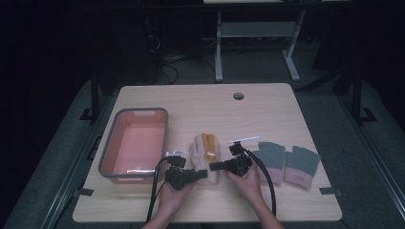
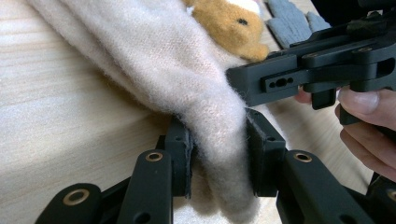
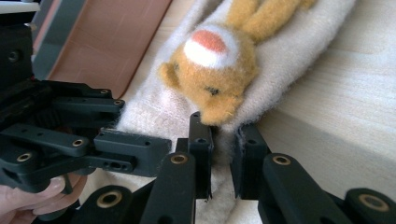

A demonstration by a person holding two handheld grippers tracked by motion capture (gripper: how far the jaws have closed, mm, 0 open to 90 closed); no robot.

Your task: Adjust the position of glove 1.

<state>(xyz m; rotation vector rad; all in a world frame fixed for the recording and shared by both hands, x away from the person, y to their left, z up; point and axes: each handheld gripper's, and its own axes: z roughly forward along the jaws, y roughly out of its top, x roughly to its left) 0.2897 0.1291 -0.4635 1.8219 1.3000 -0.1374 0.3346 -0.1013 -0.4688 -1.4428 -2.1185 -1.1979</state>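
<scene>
- Fingers (image 2: 180, 154) of the left gripper (image 2: 217, 161) pinch a fold of the cream mitten (image 2: 154, 60) at its lower end; the fuzzy knit bulges out between the two black pads and hangs below them.
- Fingers (image 3: 201, 149) of the right gripper (image 3: 223, 156) are pressed onto the mitten's edge just under the plush bear head (image 3: 212, 60), a thin ridge of cream fabric caught between them.
- No brand, label or writing can be read on any of these things.
- Both grippers are black, hard-edged, with brass-coloured pivot pins; a hand (image 1: 174, 195) holds the left one and a hand (image 1: 248, 183) the right one, cables trailing back toward the person.
- On the pale wood-grain tabletop (image 1: 200, 105) the mitten lies near the middle, between the two grippers, its orange-brown bear patch facing up with a white and pink top.
- Just to its right, a pair of grey gloves (image 1: 286, 162) with pink cuffs lies flat, side by side.
- To its left stands a rectangular grey bin (image 1: 107, 157) with a pink inside and rounded corners.
- Farther back, a round hole (image 1: 238, 96) is cut in the tabletop.
</scene>
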